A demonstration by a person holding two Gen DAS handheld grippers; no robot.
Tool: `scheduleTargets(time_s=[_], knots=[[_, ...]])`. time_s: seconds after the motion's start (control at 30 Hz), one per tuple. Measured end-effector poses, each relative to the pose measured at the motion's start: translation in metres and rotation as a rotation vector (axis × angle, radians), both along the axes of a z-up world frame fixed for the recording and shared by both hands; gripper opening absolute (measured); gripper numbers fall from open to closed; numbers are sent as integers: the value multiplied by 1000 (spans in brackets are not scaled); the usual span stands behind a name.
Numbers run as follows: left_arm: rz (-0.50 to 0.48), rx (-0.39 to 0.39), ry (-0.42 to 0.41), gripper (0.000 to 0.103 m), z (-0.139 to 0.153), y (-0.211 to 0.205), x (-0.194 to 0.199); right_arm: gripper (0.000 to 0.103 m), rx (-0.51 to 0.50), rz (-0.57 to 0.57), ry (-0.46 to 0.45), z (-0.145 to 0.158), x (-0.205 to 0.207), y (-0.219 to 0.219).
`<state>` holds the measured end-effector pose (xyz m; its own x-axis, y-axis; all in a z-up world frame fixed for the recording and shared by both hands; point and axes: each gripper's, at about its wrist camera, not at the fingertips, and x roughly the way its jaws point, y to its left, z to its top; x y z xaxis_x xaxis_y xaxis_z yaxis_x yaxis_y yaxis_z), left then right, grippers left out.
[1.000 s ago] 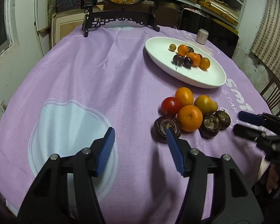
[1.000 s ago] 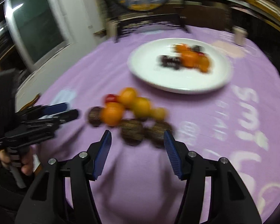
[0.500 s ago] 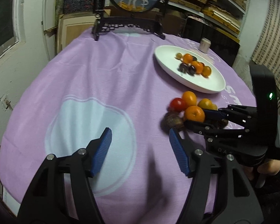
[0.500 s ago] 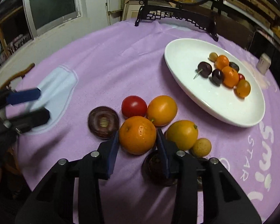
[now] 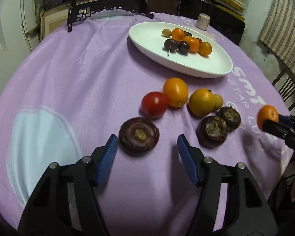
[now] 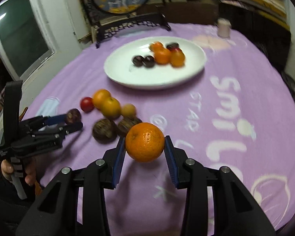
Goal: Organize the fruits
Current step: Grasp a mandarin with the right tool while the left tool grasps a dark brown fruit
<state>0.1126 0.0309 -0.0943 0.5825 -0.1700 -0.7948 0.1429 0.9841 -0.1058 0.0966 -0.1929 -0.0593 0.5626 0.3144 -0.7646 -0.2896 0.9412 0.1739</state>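
Right wrist view is showing the right gripper [image 6: 145,146] clamping an orange [image 6: 145,142] between its pads, lifted above the purple cloth [image 6: 216,137] and well short of the plate [image 6: 127,78]. Left gripper [image 5: 145,144] is hanging wide apart just behind a dark round fruit [image 5: 139,136], gripping nothing. Loose fruits [image 5: 175,92] are lying between the plate and both grippers. Judging the risk: the orange is round and pinched only at its sides, so a jerk could roll it out, and dropping it among plated fruits might scatter them.
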Motion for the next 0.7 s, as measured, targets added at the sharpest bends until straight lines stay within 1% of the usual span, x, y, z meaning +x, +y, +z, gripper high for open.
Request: scheduleTargets(time_s=[0.07, 0.1, 0.13, 0.33, 0.7], knots=[[13, 20, 1, 59, -1, -3, 2, 40, 14, -1, 7, -5, -1, -4], [24, 45, 0, 52, -1, -5, 3, 40, 21, 2, 7, -6, -2, -5], [29, 57, -1, 40, -1, -6, 3, 40, 27, 6, 7, -7, -1, -4], [15, 31, 7, 40, 5, -9, -5, 40, 50, 31, 10, -10, -3, -4], [-14, 16, -47, 40, 31, -15, -11, 40, 22, 50, -2, -7, 0, 5]])
